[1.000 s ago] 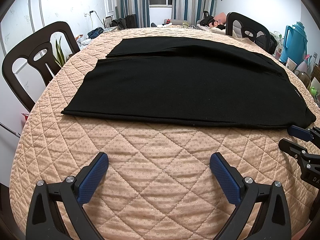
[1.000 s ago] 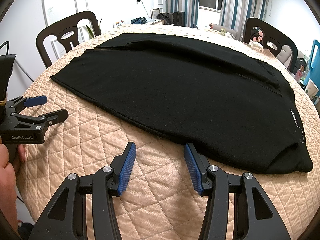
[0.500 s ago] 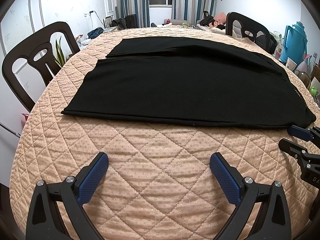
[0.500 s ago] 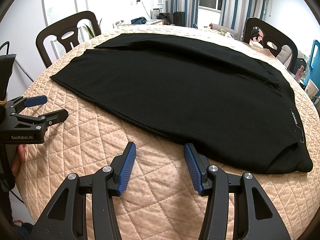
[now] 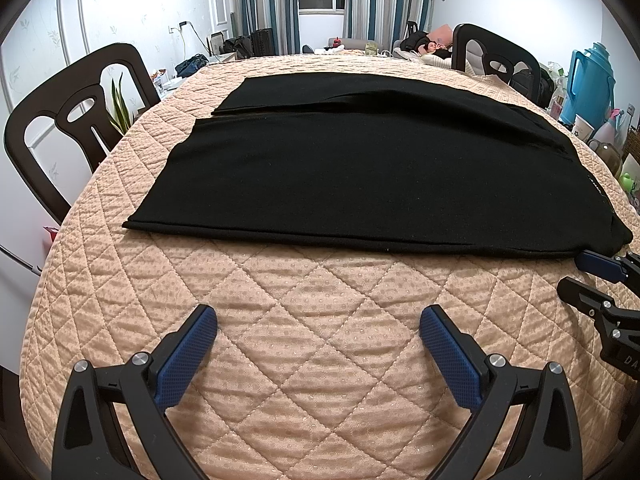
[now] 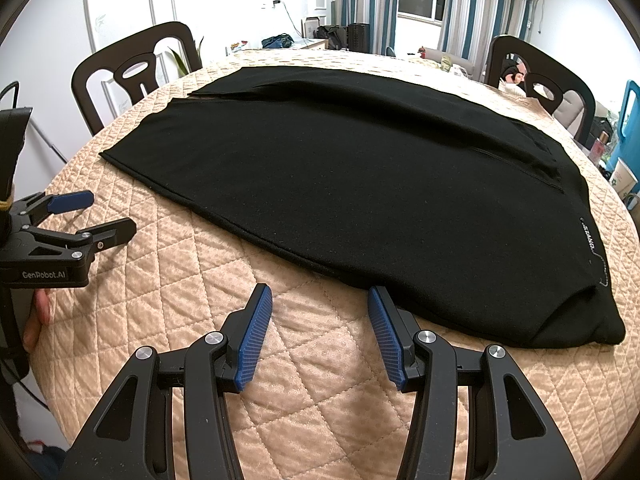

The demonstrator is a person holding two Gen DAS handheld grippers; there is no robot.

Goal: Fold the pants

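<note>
Pants [image 6: 360,184] lie flat at twelve o'clock; we hold left gripper [image 5: 318,354] and right gripper [image 6: 320,334] spread, empty, risking a one-layer pinch.

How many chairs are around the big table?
2 show. One dark chair stands at the table's left edge beside the pants' leg ends. The other chair is at the far right. More could be hidden behind the cameras.
</note>
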